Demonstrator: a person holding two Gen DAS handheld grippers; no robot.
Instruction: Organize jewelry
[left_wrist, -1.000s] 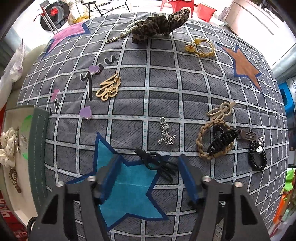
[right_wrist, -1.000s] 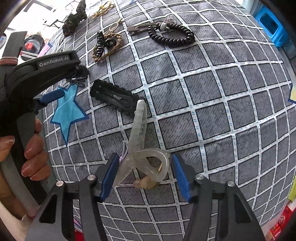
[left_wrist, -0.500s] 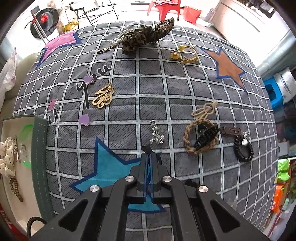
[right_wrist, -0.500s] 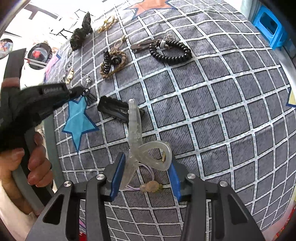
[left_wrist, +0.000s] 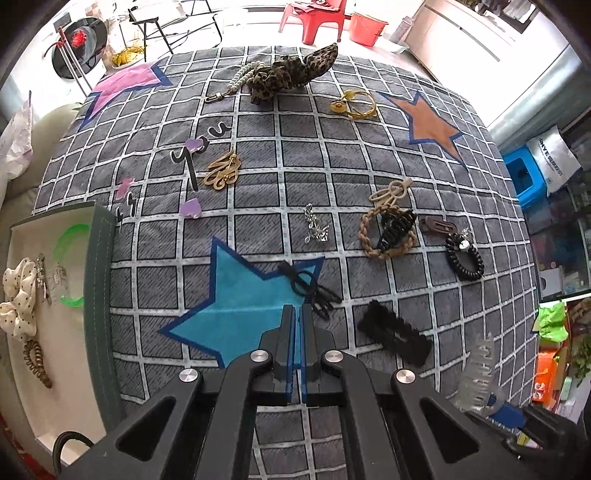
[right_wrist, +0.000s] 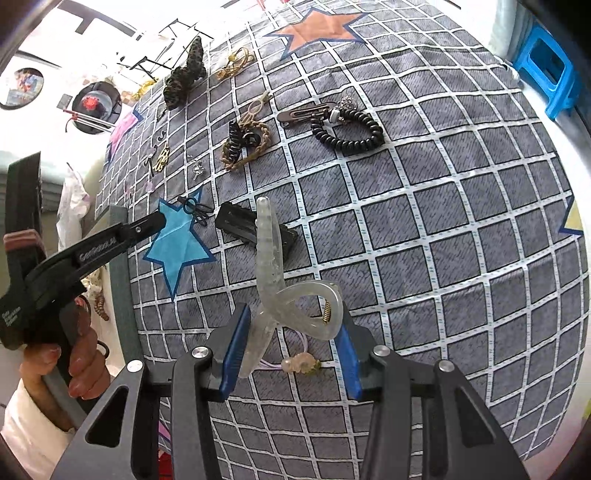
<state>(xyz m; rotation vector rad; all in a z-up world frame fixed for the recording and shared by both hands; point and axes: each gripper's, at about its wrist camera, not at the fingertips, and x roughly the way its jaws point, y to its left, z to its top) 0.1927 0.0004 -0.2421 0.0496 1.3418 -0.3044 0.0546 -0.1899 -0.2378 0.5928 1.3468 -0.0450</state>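
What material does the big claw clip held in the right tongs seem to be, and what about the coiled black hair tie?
The claw clip looks like frosted translucent plastic: the grid cloth shows dimly through it, and a small metal spring sits in its loop. The coiled black hair tie looks like glossy plastic or rubbery cord, with shiny highlights on each turn; which one is unclear.

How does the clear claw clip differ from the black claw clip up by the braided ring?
The clear claw clip is translucent and gripped in the right gripper; the black claw clip is opaque and lies loose across the tan braided ring. The clear one looks longer, though it sits nearer the camera. Both are toothed claw clips.
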